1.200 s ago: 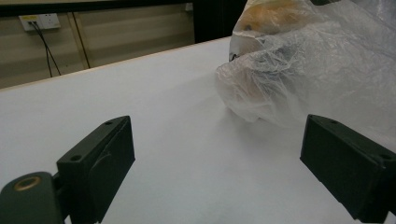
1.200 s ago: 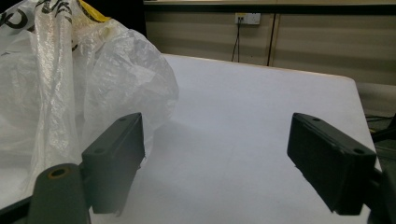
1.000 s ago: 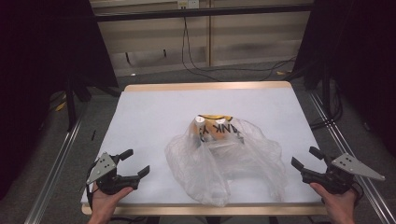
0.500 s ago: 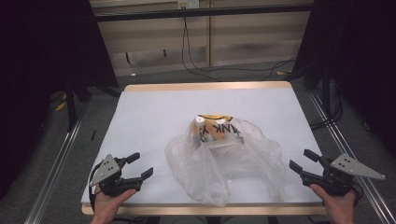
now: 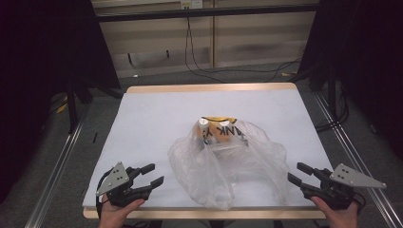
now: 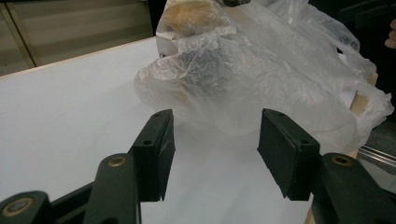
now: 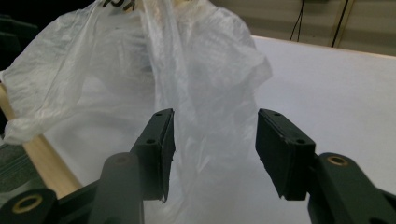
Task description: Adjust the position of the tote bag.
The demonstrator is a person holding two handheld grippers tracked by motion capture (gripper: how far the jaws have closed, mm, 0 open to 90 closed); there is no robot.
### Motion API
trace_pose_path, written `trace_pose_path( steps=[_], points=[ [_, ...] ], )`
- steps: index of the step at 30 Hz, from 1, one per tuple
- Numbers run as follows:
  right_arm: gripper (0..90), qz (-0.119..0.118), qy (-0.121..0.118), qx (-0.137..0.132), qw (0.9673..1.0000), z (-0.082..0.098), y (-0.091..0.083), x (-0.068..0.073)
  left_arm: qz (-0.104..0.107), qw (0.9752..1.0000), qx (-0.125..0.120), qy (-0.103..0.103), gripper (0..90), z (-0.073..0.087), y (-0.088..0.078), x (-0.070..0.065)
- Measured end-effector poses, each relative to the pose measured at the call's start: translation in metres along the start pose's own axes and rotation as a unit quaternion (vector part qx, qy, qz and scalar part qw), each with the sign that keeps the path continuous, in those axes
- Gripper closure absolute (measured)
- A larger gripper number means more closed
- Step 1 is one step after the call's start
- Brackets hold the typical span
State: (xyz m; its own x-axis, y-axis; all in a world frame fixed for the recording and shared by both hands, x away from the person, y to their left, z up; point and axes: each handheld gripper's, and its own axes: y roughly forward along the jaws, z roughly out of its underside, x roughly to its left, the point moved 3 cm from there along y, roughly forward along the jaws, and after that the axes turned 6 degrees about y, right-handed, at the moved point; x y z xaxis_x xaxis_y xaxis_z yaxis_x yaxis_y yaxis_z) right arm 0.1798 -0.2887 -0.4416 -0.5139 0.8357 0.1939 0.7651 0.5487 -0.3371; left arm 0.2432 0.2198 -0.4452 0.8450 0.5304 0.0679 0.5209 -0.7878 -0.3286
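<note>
White tabletop (image 5: 157, 118): I am holding the left gripper (image 5: 151, 175) and right gripper (image 5: 297, 173) wide apart, a translucent plastic bag (image 5: 228, 166) lying between them, untouched.

We list two black units: left hand-held gripper (image 5: 149, 175) and right hand-held gripper (image 5: 299, 173), each with grey three-cornered plate, brass-coloured pivot pins, screw-holed flat pads.

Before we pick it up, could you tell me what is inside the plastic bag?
Through the plastic bag an orange-brown rounded item shows near the top; what it is stays unclear. Crumpled film hides anything lower down.
</note>
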Motion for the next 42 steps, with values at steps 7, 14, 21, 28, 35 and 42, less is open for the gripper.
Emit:
trace_pose_path(
  steps=[7,14,21,28,35,42],
  points=[
    [53.7,-0.013,-0.01,0.025,0.9996,0.011,-0.01,0.013,0.036,0.9992,0.0,0.014,56.6,-0.009,0.002,-0.019],
    [48.6,-0.017,-0.023,0.065,0.9974,0.015,0.002,0.017,0.075,0.9966,0.004,0.034,59.6,-0.018,0.013,-0.042],
    [41.1,-0.027,-0.031,0.096,0.9946,0.02,0.01,0.017,0.132,0.9897,0.015,0.054,65.3,-0.028,0.033,-0.06],
    [41.4,-0.043,-0.034,0.13,0.99,0.023,0.021,0.016,0.184,0.9806,0.031,0.058,66.5,-0.033,0.063,-0.077],
    [51.0,-0.047,-0.049,0.147,0.9867,0.025,0.027,0.017,0.221,0.9717,0.031,0.078,65.0,-0.048,0.086,-0.095],
    [61.2,-0.059,-0.059,0.167,0.9824,0.028,0.037,0.018,0.223,0.9667,0.087,0.09,60.8,-0.022,0.112,-0.099]
  ],
)
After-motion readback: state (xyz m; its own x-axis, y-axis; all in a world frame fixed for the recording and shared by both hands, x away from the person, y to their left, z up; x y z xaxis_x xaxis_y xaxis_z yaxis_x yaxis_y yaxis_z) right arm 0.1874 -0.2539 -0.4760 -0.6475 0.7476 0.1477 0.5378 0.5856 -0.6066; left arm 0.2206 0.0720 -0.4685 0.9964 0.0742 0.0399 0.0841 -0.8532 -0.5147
